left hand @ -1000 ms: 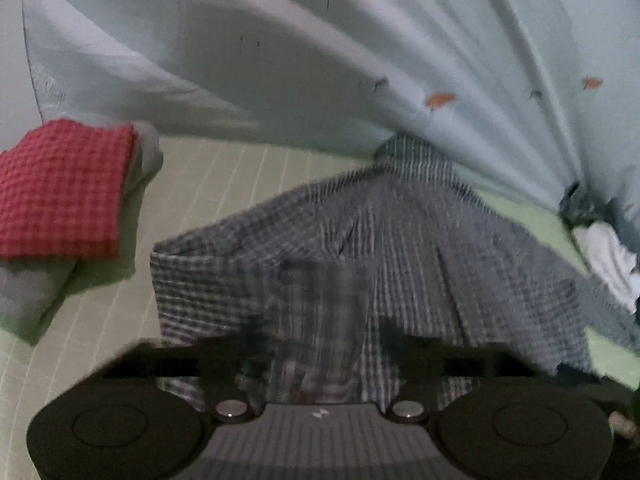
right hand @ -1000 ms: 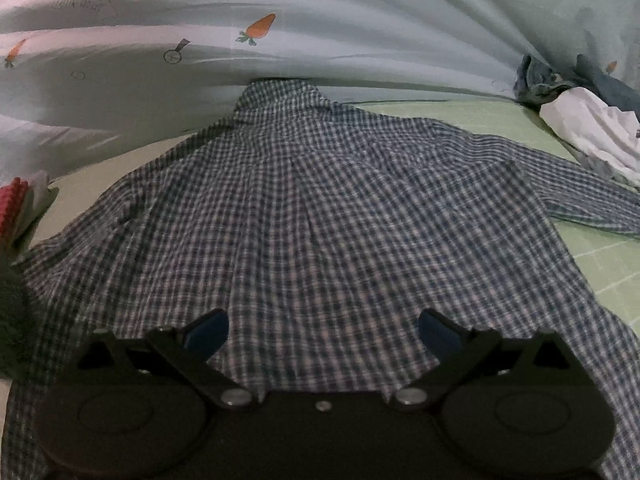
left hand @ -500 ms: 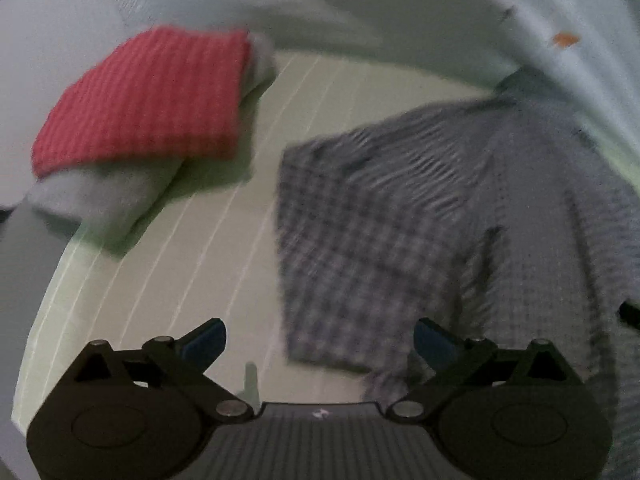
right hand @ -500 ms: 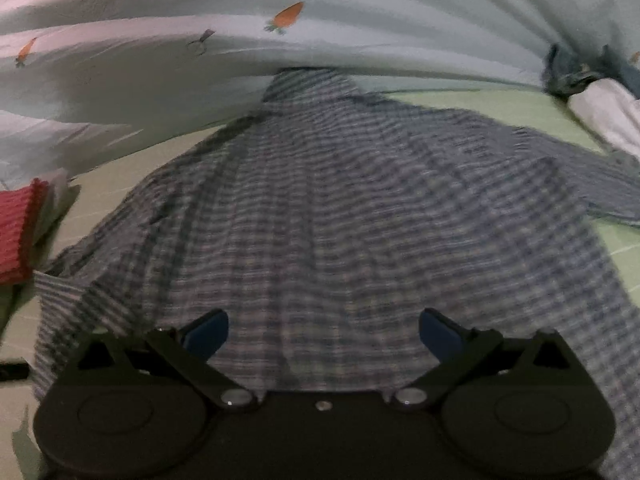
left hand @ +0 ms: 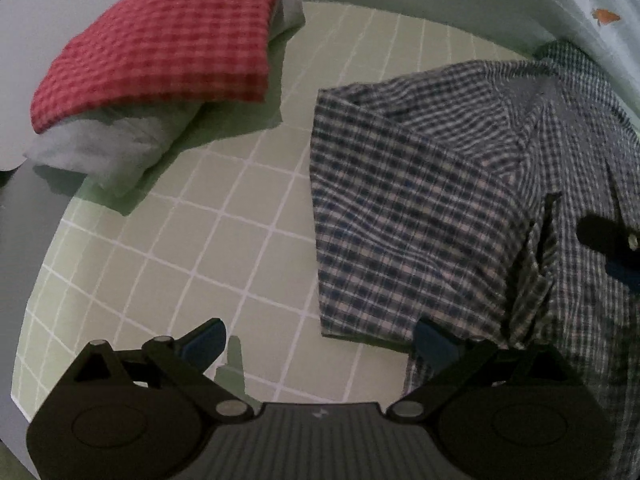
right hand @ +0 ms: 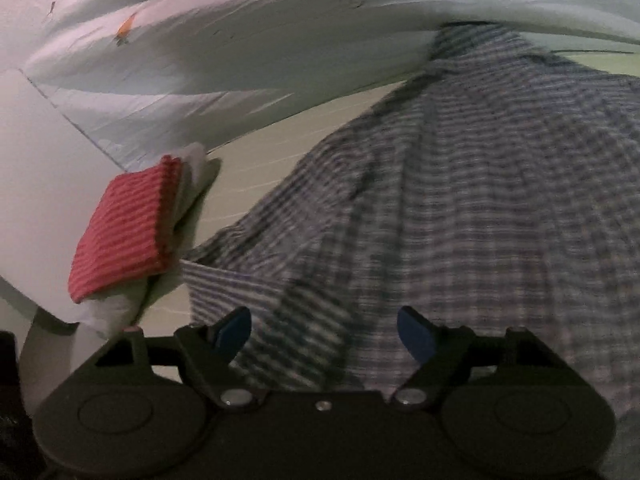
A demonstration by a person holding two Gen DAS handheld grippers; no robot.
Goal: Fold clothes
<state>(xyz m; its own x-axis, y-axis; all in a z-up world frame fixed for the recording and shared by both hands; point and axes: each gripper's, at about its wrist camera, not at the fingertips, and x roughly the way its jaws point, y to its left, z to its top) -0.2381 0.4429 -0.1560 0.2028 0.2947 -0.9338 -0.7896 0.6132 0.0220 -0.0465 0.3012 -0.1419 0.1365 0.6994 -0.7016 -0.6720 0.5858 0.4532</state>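
Plaid shirt (left hand: 420, 208) lies spread on the green gridded sheet (left hand: 200, 264), filling the right half of the left wrist view; its left side is already turned in, with a straight folded edge running down the middle of the frame.

Left gripper (left hand: 320, 340) stands wide and empty at lower centre, one blue pad over bare sheet, the other at the shirt's lower corner.

Right gripper (right hand: 324, 334), lower centre of its own blurred view, has its jaws closing over plaid cloth; pads not yet pressing.

Finished stack, red checked piece (left hand: 160, 44) on grey, sits in the upper left, apart from the shirt.

Judgement: the next fold is being taken up; pinch both layers at the hem corners; lift level; keep that folded edge straight; steer clear of the stack.
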